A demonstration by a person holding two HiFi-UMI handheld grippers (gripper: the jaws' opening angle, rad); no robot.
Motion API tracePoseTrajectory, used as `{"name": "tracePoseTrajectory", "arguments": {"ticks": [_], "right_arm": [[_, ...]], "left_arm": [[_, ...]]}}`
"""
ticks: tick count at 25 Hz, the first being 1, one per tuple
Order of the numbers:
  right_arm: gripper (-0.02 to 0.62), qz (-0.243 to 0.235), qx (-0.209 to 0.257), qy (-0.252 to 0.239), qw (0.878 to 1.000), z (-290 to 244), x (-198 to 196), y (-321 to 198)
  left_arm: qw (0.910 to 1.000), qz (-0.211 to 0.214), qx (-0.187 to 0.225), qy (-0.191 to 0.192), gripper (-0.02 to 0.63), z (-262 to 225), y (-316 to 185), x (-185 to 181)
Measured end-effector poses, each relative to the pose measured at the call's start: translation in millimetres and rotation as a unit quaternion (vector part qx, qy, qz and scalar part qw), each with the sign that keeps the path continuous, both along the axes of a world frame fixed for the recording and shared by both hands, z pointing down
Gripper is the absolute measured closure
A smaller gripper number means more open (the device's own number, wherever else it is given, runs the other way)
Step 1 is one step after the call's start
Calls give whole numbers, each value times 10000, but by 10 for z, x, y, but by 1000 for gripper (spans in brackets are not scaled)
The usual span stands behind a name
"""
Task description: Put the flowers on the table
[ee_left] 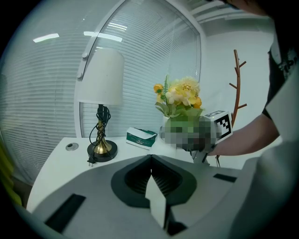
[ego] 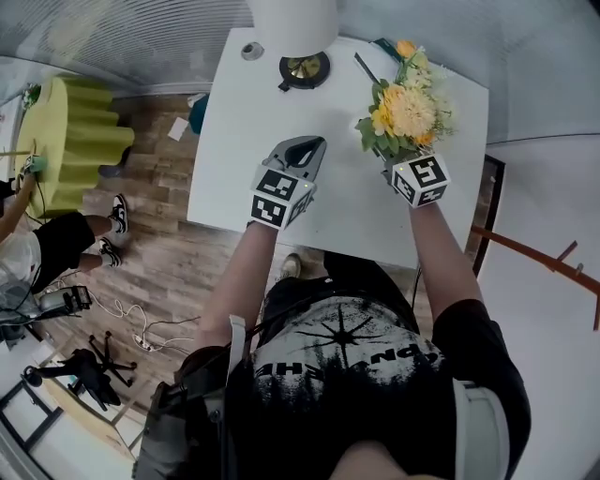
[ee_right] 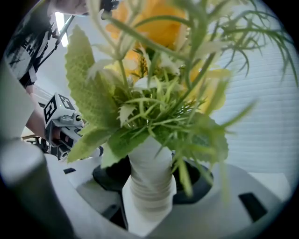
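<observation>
A bunch of yellow and orange flowers (ego: 405, 111) with green leaves stands in a white ribbed vase (ee_right: 150, 182). My right gripper (ego: 398, 161) is shut on the vase over the right part of the white table (ego: 234, 169). In the right gripper view the vase fills the gap between the jaws and the flowers (ee_right: 159, 70) tower above it. Whether the vase's foot touches the table I cannot tell. My left gripper (ego: 302, 155) hovers over the table's middle, shut with nothing in it. The left gripper view shows the flowers (ee_left: 181, 95) to its right.
A lamp with a white shade (ego: 295, 23) and a brass foot (ego: 305, 68) stands at the table's back. A green and white box (ee_left: 141, 137) lies behind the flowers. A round cable port (ego: 251, 51) sits at the back left. A yellow-green stool (ego: 80, 136) and a person (ego: 56, 239) are on the floor at left.
</observation>
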State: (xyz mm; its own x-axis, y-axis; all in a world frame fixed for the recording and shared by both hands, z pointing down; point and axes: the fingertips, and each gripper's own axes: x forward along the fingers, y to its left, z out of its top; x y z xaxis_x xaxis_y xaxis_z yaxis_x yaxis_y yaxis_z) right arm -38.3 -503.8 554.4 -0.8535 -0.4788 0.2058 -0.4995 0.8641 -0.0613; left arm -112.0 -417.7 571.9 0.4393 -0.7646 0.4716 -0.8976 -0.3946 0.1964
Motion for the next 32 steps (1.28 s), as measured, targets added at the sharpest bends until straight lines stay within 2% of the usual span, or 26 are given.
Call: {"name": "tracePoseTrajectory", "arguments": {"ticks": [8,11,17,24,32], "right_arm": [[336,31,-59,15,10000,10,-25,-8],[307,115,-155,72,9998,39,-10,-28],[299,312,-240,165,9991,67,79,45],[300,693,-328,162,9969,68,281,160],[301,1109,-274,59,9934,-143,599,595]], "left_arm": [[9998,-134,121,-14,594,-60,26,-93],[9997,-229,106,36,595,-40,57,-125],[9995,-280,155,60,594,-88,121,-143],[9995,-154,236,119,594,-122,192,-74],[9983,136,492,266,594,-352,411,41]]}}
